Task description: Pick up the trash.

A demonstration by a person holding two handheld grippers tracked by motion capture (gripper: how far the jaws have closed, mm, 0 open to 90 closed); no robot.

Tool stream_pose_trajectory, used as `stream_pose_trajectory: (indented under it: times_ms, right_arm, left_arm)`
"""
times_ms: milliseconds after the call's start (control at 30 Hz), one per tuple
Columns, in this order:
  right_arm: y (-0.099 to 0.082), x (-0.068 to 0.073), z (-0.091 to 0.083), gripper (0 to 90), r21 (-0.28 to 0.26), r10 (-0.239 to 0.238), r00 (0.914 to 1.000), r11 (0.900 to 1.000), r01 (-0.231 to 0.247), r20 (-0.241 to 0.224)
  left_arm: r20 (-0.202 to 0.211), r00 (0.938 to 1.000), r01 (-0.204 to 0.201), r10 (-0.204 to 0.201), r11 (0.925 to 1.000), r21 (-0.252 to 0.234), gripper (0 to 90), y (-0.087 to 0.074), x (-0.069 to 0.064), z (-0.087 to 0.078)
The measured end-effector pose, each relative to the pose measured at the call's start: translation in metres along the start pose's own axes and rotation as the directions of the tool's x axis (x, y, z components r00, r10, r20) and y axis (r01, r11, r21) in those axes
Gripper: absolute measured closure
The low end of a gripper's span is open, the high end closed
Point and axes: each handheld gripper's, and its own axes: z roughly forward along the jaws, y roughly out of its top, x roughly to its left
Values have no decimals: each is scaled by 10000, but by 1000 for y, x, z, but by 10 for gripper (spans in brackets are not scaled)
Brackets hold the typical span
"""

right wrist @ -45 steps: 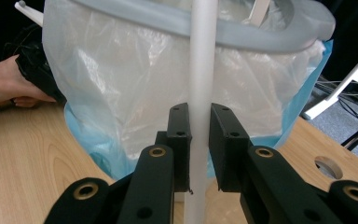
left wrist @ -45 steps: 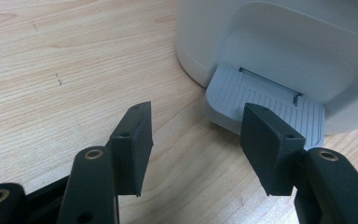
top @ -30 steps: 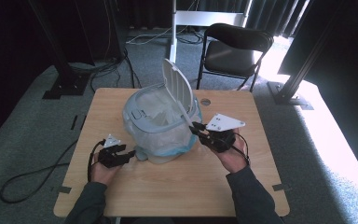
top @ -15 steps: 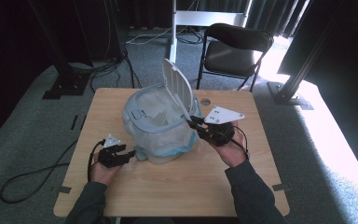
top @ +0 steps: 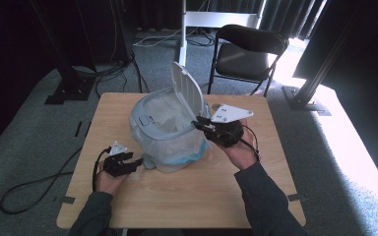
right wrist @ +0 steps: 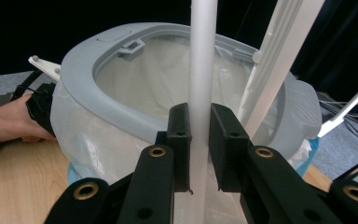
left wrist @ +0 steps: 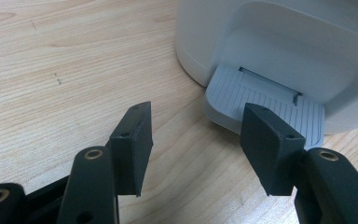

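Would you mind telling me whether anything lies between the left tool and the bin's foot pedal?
Nothing visible does: the left tool is open over bare table, with the pedal just beyond its tips.

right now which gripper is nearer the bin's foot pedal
Left. The left gripper hovers open just in front of the foot pedal; the right gripper is up at the bin's lid, clamped on its edge.

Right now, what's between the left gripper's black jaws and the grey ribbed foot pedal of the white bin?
Only bare wooden tabletop in the left gripper view: the open left gripper sits just short of the pedal.
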Motion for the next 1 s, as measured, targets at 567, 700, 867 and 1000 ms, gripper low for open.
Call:
stream_pose_trajectory:
  times_ms: [567,700,867,1000]
  right_arm:
    - [33,-1,9,789,-387,-155,9998,9991,152,-83]
    - [38,-1,11,789,-451,-217,9997,9988,212,-97]
    - [46,-2,16,790,-554,-229,9997,9982,223,-115]
    - [51,-4,18,790,-686,-100,9999,9976,91,-134]
  left_arm:
    - [1,10000,-13,13,10000,7,440,0,0,0]
    - [4,10000,-17,17,10000,7,440,0,0,0]
    - [3,10000,-17,17,10000,8,440,0,0,0]
    - [4,10000,-16,16,10000,6,440,0,0,0]
